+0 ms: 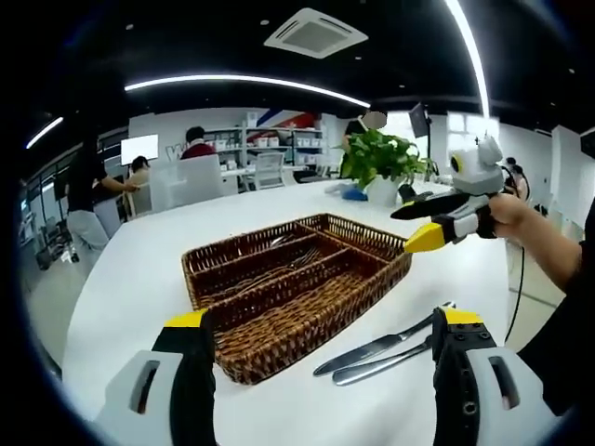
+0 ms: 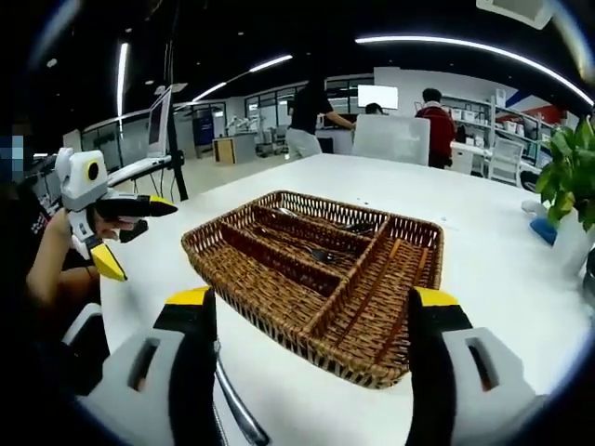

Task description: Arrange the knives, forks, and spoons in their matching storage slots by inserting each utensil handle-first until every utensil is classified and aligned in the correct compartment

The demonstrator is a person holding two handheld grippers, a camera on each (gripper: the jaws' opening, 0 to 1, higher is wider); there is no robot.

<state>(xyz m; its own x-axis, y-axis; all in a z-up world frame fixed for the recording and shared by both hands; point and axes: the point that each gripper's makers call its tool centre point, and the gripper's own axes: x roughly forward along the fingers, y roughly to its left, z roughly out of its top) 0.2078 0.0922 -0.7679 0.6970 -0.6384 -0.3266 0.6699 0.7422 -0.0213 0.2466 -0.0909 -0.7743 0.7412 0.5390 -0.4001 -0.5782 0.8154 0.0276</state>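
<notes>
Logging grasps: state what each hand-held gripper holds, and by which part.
Nothing is held. The left hand-held gripper and right hand-held gripper are both open and empty.

No legible text or labels

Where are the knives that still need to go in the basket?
In the left gripper view, two knives lie on the white table just right of the wicker basket, near that view's right finger.

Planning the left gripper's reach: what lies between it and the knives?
Bare white table, per the left gripper view; the knives lie beside the wicker tray.
</notes>
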